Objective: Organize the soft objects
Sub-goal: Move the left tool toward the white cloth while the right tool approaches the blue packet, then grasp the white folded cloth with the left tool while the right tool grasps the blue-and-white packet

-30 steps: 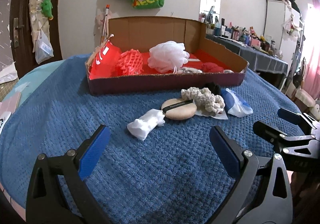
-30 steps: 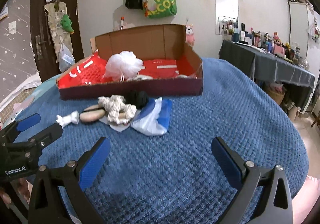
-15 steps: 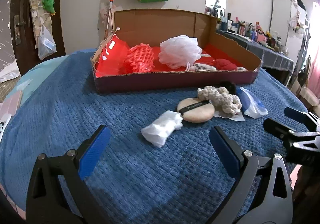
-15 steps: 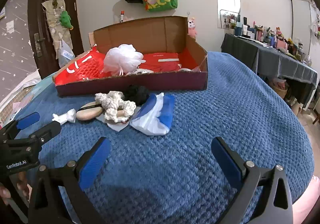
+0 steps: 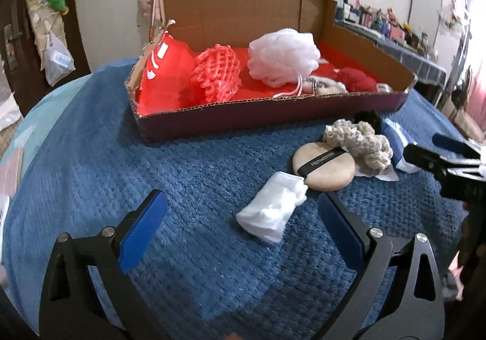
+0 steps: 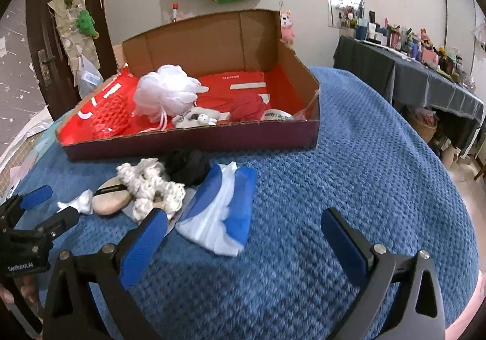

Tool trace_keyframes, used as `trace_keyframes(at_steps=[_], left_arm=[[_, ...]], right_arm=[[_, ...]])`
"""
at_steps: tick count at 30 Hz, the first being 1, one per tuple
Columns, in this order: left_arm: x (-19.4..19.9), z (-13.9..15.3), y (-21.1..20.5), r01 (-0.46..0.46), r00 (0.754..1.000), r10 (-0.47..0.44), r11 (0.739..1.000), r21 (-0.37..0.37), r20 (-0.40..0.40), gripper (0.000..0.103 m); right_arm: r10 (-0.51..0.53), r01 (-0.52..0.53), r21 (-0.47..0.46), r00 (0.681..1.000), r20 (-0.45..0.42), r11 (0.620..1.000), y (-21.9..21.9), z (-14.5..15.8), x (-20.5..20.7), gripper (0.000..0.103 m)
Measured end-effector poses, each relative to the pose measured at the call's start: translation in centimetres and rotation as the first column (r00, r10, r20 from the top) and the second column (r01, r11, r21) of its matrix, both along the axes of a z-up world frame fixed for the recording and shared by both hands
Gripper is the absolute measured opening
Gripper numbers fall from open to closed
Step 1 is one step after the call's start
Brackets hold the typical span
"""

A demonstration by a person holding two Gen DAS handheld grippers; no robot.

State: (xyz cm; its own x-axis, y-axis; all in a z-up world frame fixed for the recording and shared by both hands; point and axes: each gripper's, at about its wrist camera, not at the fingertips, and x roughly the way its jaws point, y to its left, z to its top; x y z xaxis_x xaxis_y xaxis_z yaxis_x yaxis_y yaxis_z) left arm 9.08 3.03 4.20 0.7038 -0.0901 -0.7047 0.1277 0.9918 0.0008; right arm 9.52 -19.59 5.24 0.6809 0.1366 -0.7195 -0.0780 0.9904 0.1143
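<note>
A cardboard box (image 5: 273, 115) with a red lining holds a white bath pouf (image 5: 284, 57), a red mesh sponge (image 5: 217, 77), a small plush and a red cloth. On the blue blanket in front lie a white tissue pack (image 5: 272, 211), a beige powder puff (image 5: 325, 165), a cream knitted scrunchie (image 5: 358, 141), a black scrunchie (image 6: 188, 165) and a blue-and-white cloth (image 6: 223, 207). My left gripper (image 5: 240, 232) is open, just short of the tissue pack. My right gripper (image 6: 243, 242) is open, close over the blue-and-white cloth.
The blue blanket (image 6: 364, 173) covers a rounded surface that drops off at the right. A dark table (image 6: 425, 81) full of bottles stands at the right. A door (image 6: 45, 36) and hanging bags are behind the box.
Both grippers have moved forward and lower towards the loose items. The tissue pack now lies between the left fingers' line; the blue-and-white cloth is closer to the right gripper.
</note>
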Motion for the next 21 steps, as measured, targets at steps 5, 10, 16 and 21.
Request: trace_keyframes(at_steps=[5, 10, 16, 21], left_arm=[[0.9, -0.1, -0.2, 0.039, 0.999, -0.038, 0.998, 0.039, -0.023, 0.092], [1.6, -0.6, -0.2, 0.096, 0.993, -0.094, 0.995, 0.017, -0.067, 0.065], [1.6, -0.6, -0.9, 0.151, 0.986, -0.152, 0.988, -0.019, -0.063, 0.031], [1.3, 0.0, -1.2, 0.160, 0.986, -0.162, 0.986, -0.041, -0.041, 0.024]], right_arm=[[-0.008, 0.005, -0.050, 0.998, -0.056, 0.999, 0.4, -0.6, 1.8, 0.103], [-0.004, -0.002, -0.072, 0.996, -0.088, 0.997, 0.8, -0.9, 2.8, 0.102], [0.049, -0.054, -0.053, 0.994, -0.101, 0.997, 1.3, -1.4, 2.9, 0.070], [0.089, -0.089, 0.008, 0.993, -0.082, 0.996, 1.0, -0.9, 2.0, 0.037]])
